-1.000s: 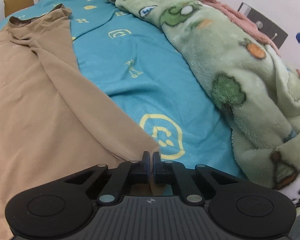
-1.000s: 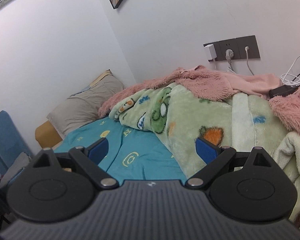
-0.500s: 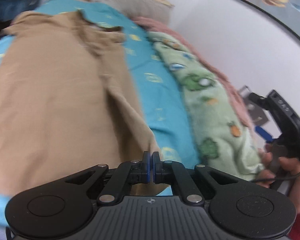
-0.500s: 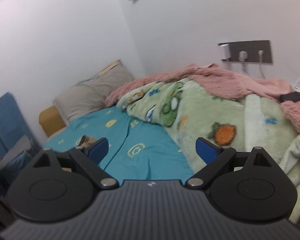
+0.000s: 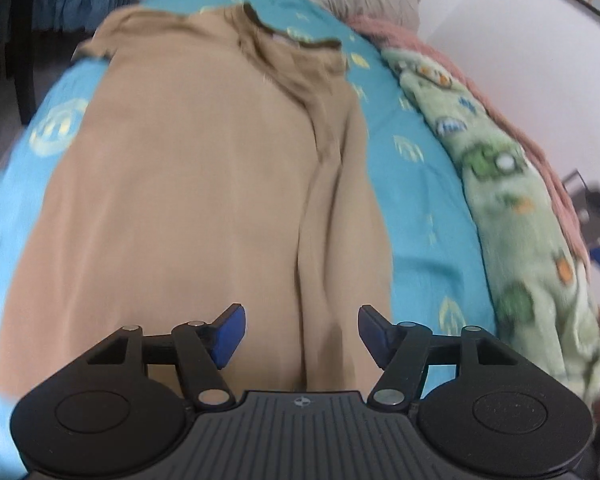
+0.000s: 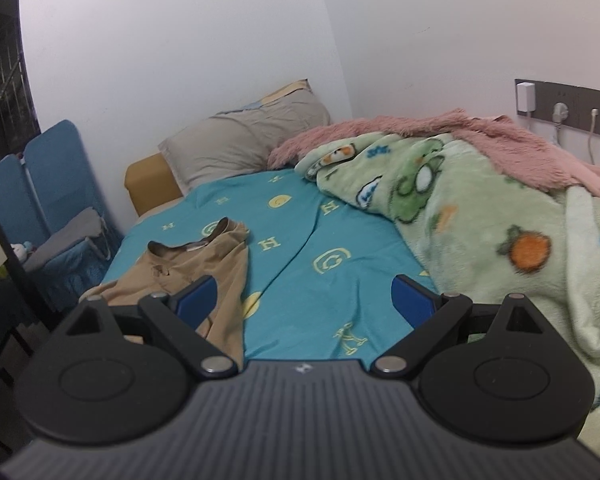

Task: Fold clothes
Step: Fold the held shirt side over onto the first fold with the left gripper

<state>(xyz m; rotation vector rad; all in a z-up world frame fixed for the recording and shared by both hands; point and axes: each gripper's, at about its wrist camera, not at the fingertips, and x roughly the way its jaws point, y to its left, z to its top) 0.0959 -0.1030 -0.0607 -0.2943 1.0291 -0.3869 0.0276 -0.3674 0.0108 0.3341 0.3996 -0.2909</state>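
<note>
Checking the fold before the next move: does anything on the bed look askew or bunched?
Yes. The tan garment is bunched and wrinkled near its collar, and its folded-over strip leaves a lumpy ridge rather than a flat edge. The left claw is opening, with nothing pinched between its pads.

Tan garment on teal bedsheet

Left gripper jaws, pinched on the shirt edge a second ago, now opening, cloth released and lying flat below. Swung from the sheet side to over the shirt. Right gripper panned left, shirt now visible.
</note>
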